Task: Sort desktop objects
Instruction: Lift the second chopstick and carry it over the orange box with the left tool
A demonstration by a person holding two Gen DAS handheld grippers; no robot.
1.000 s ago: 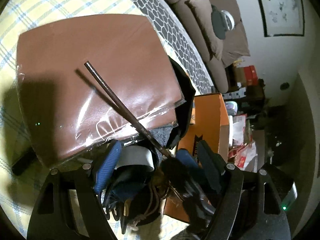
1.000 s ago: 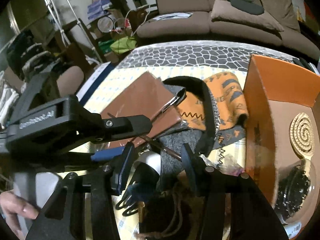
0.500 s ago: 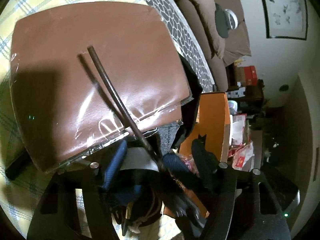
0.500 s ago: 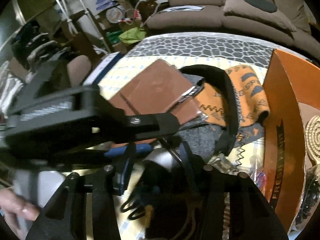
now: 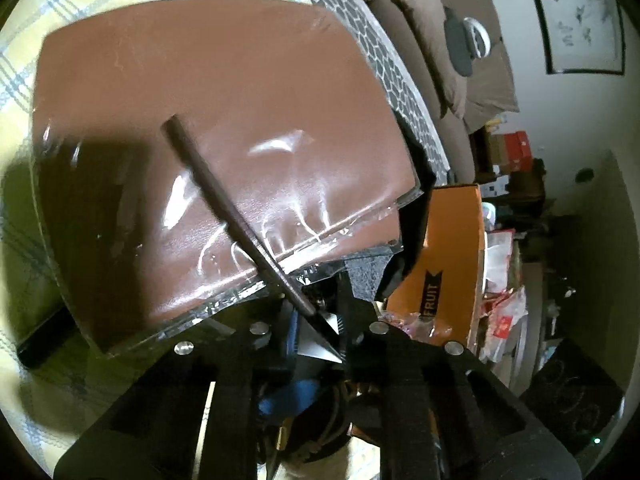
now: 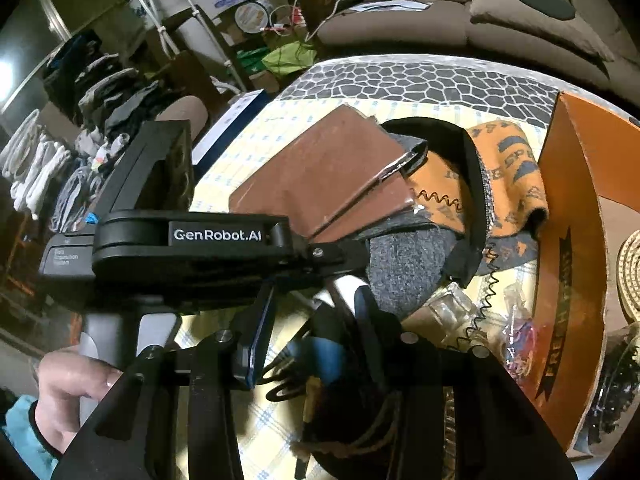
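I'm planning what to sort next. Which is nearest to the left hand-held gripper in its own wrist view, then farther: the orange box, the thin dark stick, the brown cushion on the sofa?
1. Thin dark stick: between the closing jaws of the left hand-held gripper.
2. Orange box: just right.
3. Brown cushion: far, upper right.

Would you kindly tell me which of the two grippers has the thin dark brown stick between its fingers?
The left gripper: its closing jaws take the thin dark brown stick; the right gripper straddles a grey object instead.
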